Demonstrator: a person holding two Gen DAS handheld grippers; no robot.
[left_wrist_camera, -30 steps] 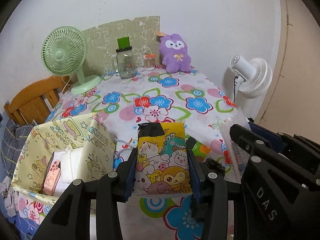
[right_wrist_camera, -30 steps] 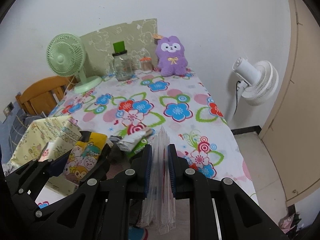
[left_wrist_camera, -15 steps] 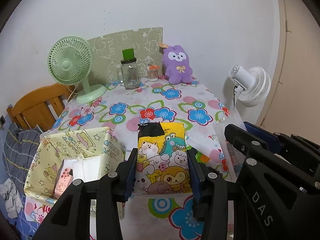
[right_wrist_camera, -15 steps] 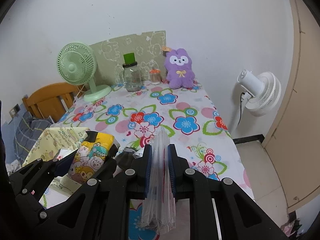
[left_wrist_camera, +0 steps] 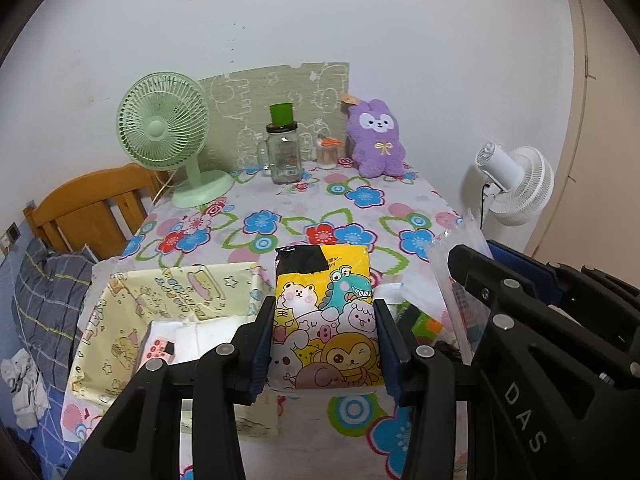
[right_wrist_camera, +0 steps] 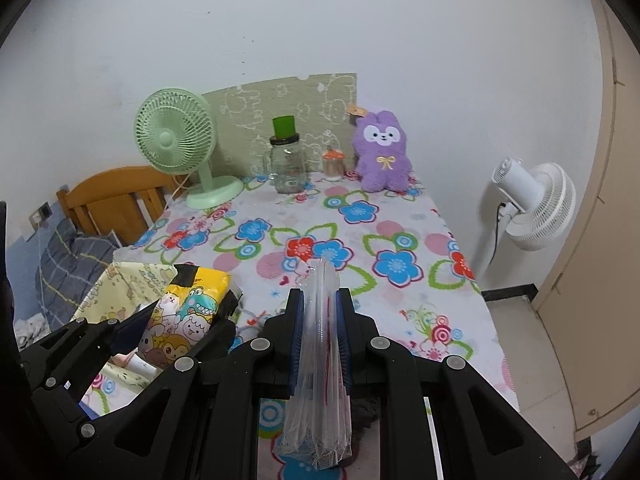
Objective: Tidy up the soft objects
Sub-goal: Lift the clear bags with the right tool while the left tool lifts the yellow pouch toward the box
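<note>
The worktop (left_wrist_camera: 280, 216), covered in a flowered cloth, carried a yellow fabric bin (left_wrist_camera: 168, 296) at its near left corner, open at the top with white and pink items inside. Held above the near edge, just right of the bin, was the cartoon tissue pack (left_wrist_camera: 326, 320), which looked light and squashy, likely to dent under pressure, so its 2 long sides seemed the sensible place to grip. The clear plastic packet (right_wrist_camera: 320, 360) hung above the near edge further right; it appeared thin, floppy and slippery, best pinched flat across its faces. The left gripper (left_wrist_camera: 325, 344) had its fingers spread to the tissue pack's width and pressed on both sides. The right gripper (right_wrist_camera: 320, 340) had its fingers nearly together, clamping the packet.
</note>
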